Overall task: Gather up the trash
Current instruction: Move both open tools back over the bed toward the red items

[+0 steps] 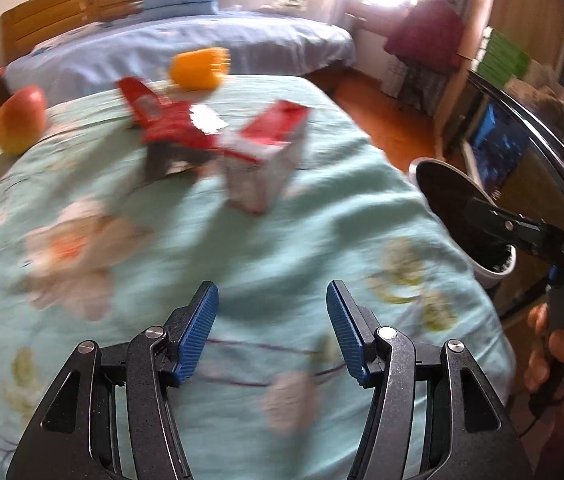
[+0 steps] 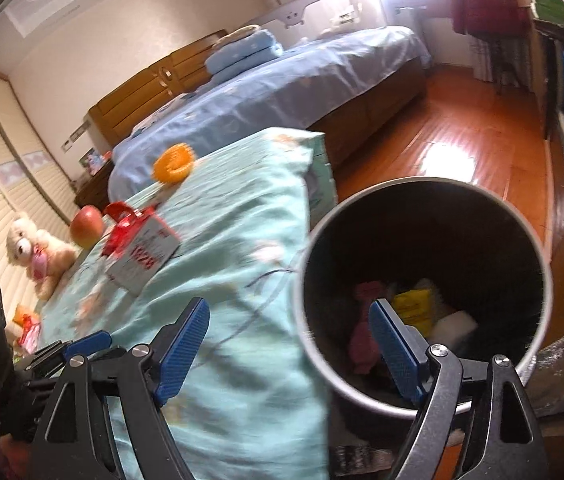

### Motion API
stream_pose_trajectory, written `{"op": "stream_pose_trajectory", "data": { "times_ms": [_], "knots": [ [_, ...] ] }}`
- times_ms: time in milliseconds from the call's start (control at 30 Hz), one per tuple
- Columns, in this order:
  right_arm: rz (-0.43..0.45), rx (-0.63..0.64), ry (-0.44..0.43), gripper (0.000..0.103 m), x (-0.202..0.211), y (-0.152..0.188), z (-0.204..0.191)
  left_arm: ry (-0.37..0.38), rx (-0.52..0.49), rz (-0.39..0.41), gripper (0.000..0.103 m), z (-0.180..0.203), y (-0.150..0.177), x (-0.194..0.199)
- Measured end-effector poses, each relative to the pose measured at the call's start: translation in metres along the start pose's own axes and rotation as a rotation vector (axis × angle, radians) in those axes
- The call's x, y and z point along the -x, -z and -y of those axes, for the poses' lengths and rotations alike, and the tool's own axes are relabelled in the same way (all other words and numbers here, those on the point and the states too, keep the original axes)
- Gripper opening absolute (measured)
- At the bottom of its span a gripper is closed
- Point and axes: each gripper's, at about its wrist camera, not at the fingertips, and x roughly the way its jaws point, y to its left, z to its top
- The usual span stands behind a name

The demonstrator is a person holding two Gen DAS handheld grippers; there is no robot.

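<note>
The left gripper (image 1: 271, 312) hovers spread and empty over the mint-green floral bedspread (image 1: 241, 248), the red-and-white crumpled carton (image 1: 259, 160) ahead mid-bed, while the right gripper (image 2: 288, 346) (also spread, holding nothing) overhangs the round grey-rimmed bin (image 2: 538, 240) beside the bed's edge

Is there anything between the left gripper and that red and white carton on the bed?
Nothing visible. The open left gripper faces the torn red-and-white cardboard carton across bare mint-green floral bedspread.
</note>
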Motion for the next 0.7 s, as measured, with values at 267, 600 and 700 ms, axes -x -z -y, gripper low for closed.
{"op": "stream_pose_trajectory", "data": {
  "times_ms": [267, 600, 700],
  "knots": [
    [-0.035, 0.109, -0.065, 0.083, -0.018, 0.005, -0.049, -0.065, 0.083, 0.026, 0.057, -0.052, -0.005, 0.006],
    [-0.055, 0.135, -0.087, 0.083, -0.033, 0.004, -0.078, -0.09, 0.113, 0.012, 0.057, -0.088, -0.024, -0.01],
    [-0.06, 0.142, -0.095, 0.083, -0.039, 0.003, -0.087, -0.09, 0.113, 0.005, 0.057, -0.093, -0.03, -0.015]
  ]
}}
